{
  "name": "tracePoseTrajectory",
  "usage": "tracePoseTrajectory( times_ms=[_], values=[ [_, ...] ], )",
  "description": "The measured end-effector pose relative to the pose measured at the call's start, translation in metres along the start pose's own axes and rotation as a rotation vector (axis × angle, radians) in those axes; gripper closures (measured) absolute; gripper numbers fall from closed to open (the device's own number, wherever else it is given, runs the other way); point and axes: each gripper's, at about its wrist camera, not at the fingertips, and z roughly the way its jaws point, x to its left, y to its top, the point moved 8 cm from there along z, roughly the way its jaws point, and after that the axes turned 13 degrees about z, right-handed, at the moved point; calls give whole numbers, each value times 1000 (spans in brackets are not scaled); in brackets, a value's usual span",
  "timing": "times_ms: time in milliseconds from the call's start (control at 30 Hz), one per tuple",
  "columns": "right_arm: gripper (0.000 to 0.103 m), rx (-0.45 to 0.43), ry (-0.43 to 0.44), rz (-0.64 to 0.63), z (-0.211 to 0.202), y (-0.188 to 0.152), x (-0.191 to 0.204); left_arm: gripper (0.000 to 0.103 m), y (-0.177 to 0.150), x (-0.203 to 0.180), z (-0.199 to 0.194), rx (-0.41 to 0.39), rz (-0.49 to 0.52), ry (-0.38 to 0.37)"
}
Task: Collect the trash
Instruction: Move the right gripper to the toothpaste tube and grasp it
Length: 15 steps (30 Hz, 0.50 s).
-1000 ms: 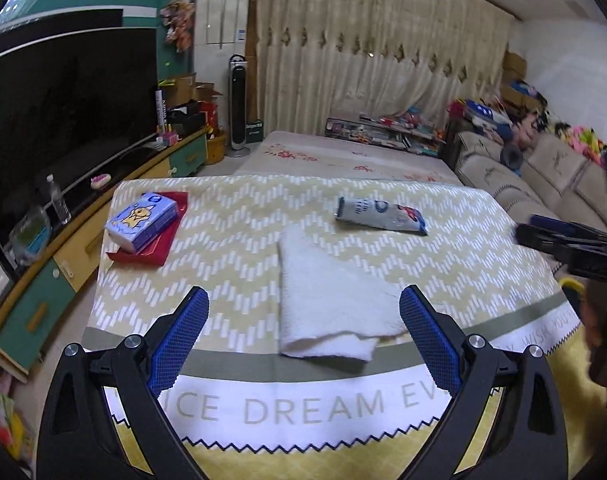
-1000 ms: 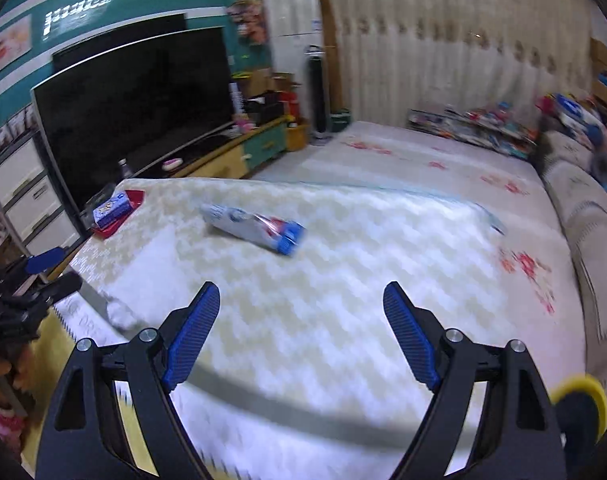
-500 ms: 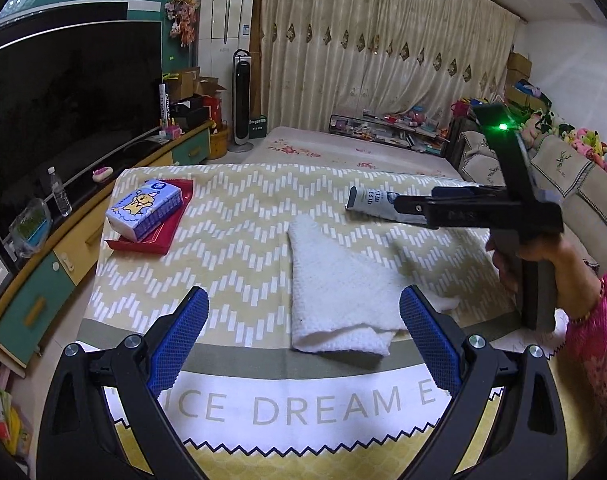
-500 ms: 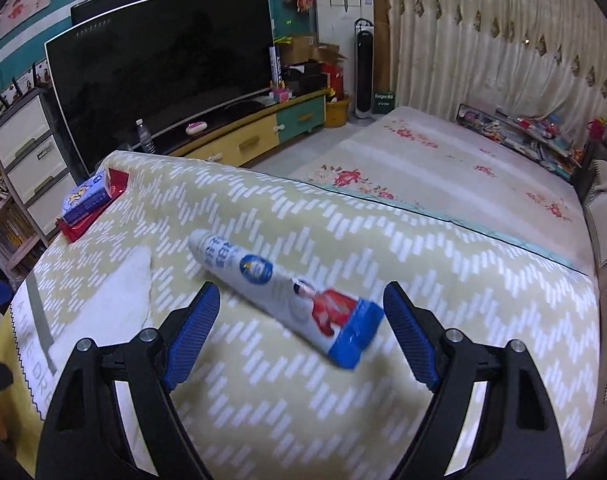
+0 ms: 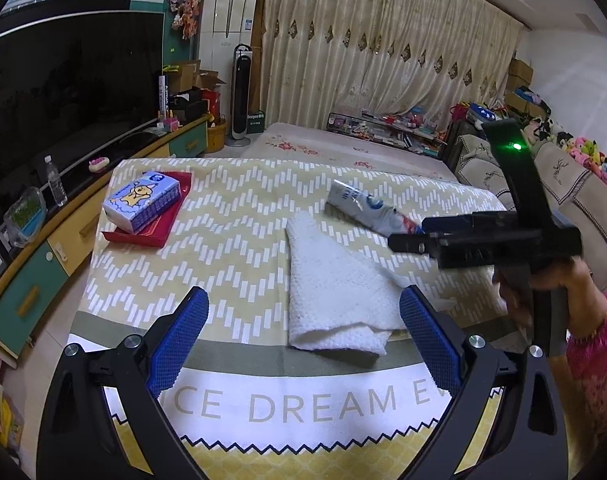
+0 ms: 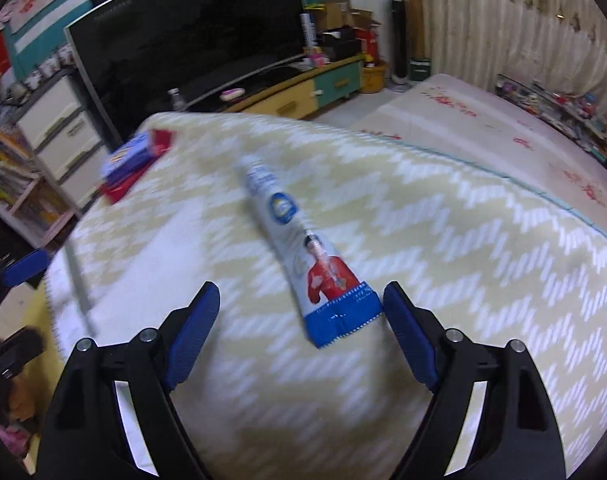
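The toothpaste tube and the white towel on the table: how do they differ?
The toothpaste tube is glossy, printed in blue and red, long and narrow; the white towel is plain, fluffy, folded and wider. The tube lies farther back, its flat blue end between the right gripper and its open jaws; the towel lies in front of the left gripper. Both rest flat on the zigzag cloth, ungrasped.

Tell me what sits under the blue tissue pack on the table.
The tissue pack lies on a red tray, which rests on the zigzag tablecloth. The pack hides most of the tray's floor, so anything beneath it cannot be seen.
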Motion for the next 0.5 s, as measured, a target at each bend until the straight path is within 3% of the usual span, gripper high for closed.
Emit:
tracePoseTrajectory(
  times_ms=[233, 400, 500],
  values=[
    [24, -56, -46, -1, 8, 16, -1, 8, 2, -2, -5, -14, 7, 8],
    [24, -18, -74, -15, 20, 15, -10, 8, 2, -2, -6, -17, 8, 12],
    [32, -11, -112, -50, 18, 8, -5, 8, 2, -2, -6, -16, 9, 9]
  ],
)
